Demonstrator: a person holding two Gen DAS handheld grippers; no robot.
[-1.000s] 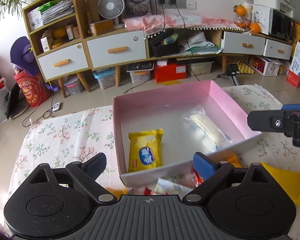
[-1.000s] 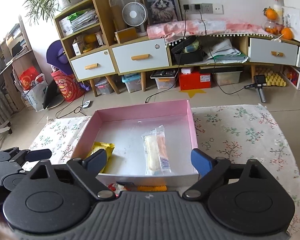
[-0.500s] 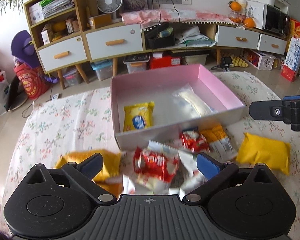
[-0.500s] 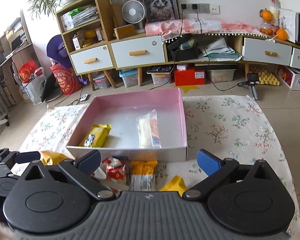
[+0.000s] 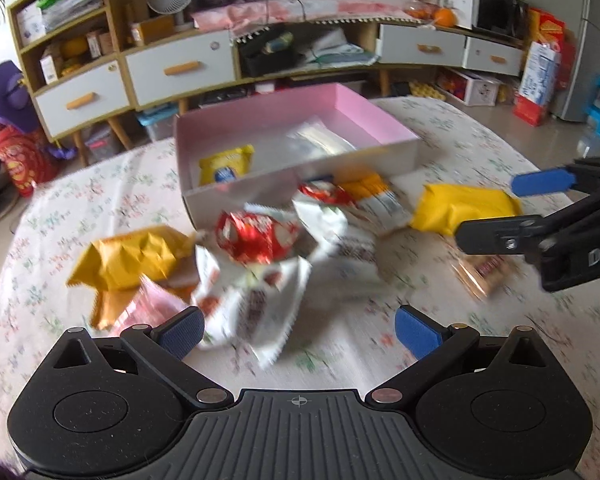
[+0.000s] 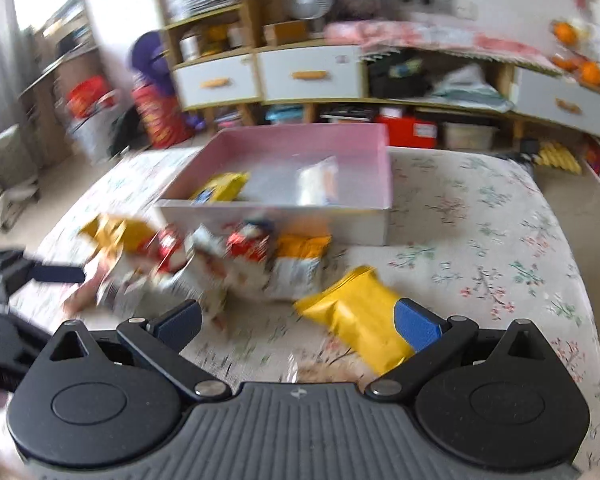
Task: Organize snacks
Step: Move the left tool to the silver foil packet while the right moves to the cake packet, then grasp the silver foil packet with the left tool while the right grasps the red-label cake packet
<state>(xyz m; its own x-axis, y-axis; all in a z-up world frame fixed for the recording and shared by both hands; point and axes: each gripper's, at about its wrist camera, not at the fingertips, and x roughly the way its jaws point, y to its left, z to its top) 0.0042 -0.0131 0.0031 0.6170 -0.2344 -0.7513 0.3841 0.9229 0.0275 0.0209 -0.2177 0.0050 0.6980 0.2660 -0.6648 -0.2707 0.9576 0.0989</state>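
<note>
A pink box sits on the flowered cloth and holds a yellow packet and a clear bag. In front of it lies a pile of snacks: a red packet, white packets, an orange-yellow packet and a yellow bag. My left gripper is open above the white packets. My right gripper is open, its right fingertip over the yellow bag; it also shows in the left wrist view.
The flowered tablecloth covers the table, with its edge close on the right. A clear packet of brown snacks lies under the right gripper. Behind stand low cabinets with white drawers and a shelf.
Both grippers have pulled back and dropped from over the box toward the snack pile in front of it. The views are blurred with motion. Both stay open.
</note>
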